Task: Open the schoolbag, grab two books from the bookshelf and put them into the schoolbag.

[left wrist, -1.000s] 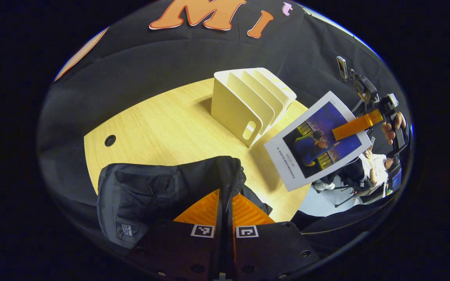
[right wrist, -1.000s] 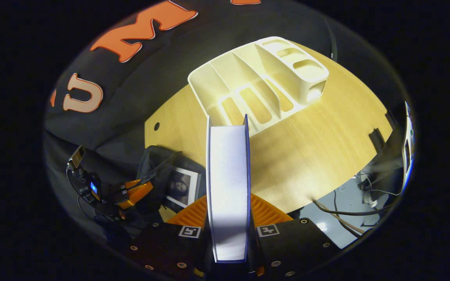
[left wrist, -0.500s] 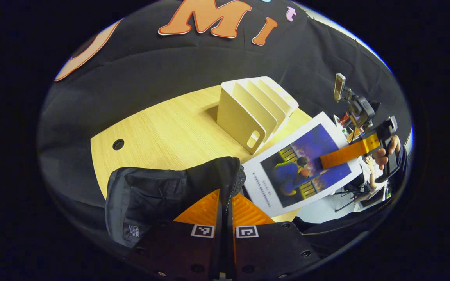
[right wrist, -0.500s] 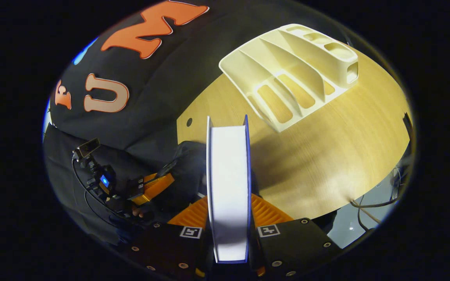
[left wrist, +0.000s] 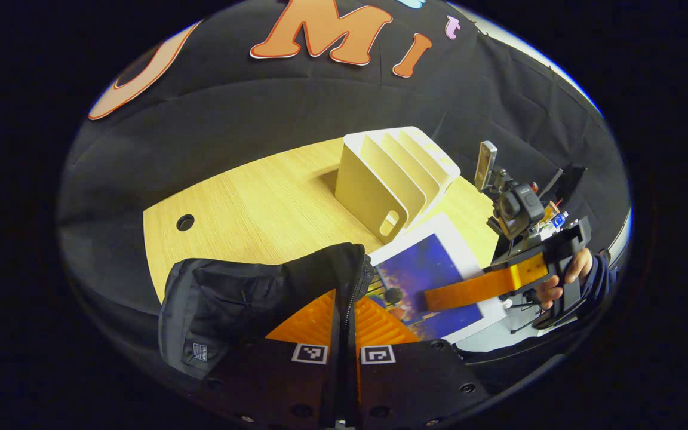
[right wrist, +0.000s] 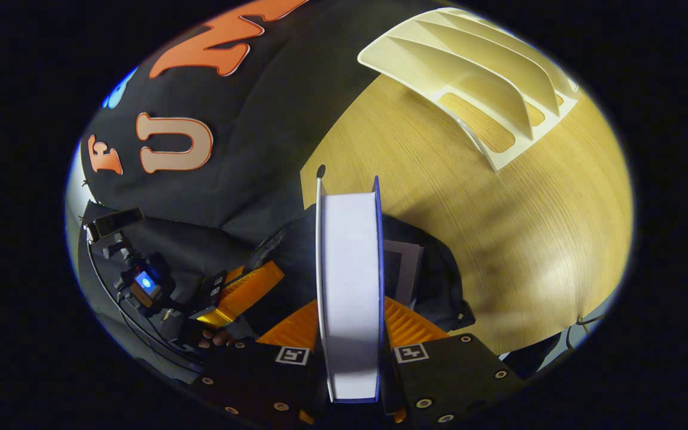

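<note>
fingers: right clamp 1 book | left pinch schoolbag

**Layout on worktop**

Schoolbag sits at worktop near edge, w/ bookshelf behind it, well apart. Book in right tool hangs over bag's opening; another book lies inside. Left tool pinches bag's rim.
</note>
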Motion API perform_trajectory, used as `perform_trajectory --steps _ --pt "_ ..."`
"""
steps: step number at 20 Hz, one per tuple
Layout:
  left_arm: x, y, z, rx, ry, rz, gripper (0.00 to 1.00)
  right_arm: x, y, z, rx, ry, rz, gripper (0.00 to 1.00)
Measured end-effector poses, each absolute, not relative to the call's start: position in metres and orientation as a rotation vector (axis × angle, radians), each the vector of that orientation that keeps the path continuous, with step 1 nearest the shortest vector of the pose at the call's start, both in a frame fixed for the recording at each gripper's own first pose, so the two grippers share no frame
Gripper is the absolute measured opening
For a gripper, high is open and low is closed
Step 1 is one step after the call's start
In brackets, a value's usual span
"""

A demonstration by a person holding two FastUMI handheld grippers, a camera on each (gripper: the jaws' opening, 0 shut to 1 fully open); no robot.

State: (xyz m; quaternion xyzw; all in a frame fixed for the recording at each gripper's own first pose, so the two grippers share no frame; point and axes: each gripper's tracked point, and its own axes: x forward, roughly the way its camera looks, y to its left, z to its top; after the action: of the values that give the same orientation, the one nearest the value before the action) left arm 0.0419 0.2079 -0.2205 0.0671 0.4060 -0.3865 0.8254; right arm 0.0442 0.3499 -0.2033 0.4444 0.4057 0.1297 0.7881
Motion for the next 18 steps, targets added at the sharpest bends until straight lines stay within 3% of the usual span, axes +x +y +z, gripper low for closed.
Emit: perform_trajectory --steps 9,18 --pt "0.033 0.191 -0.217 0.131 0.854 -0.831 0.07 0.083 0.402 -0.229 1.104 0.763 0.336 0.37" --pt "0.026 0.187 -0.215 0.150 0.852 -0.849 0.06 0.108 0.451 -0.256 1.168 0.756 0.386 0.37"
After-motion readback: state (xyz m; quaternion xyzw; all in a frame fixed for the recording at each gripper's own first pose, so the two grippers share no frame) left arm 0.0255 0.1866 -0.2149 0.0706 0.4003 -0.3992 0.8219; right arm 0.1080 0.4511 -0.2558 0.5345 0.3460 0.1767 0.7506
